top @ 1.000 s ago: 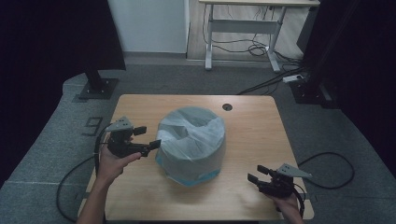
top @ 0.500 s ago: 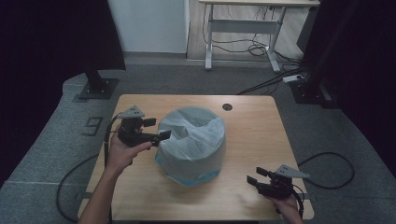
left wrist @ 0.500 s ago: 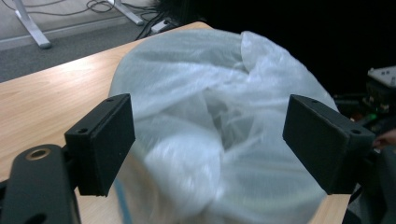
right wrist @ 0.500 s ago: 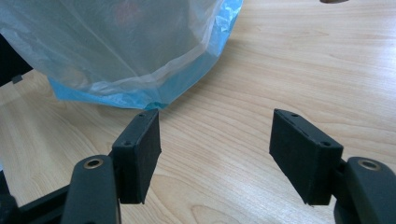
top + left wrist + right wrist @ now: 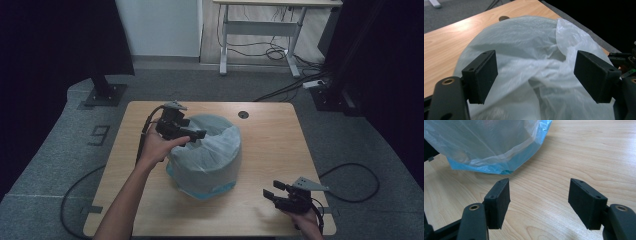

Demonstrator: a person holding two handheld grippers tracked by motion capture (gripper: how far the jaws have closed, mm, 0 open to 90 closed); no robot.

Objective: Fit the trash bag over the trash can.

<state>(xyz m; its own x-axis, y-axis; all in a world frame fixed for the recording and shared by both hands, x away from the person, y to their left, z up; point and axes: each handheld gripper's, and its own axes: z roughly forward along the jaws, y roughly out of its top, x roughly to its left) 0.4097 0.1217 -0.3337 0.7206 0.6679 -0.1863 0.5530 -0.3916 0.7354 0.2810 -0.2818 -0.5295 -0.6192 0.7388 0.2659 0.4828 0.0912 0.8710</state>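
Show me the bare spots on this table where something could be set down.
The table is bare on its right side, from the plastic-covered bin to the right edge, behind the right claw. The front left corner is bare beside the forearm. It is crowded at the bin's top, where the left claw hovers.

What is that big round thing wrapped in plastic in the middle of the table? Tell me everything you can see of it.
The bin is a squat, round tub lined with a thin, translucent whitish plastic bag, crinkled and draped over its rim and down its sides; the liner's lower edge shows blue. It stands upright near the middle of the wooden table. The bag sags into the opening in loose folds. The left gripper hovers at its rim, jaws open. Whether they touch the plastic cannot be told.
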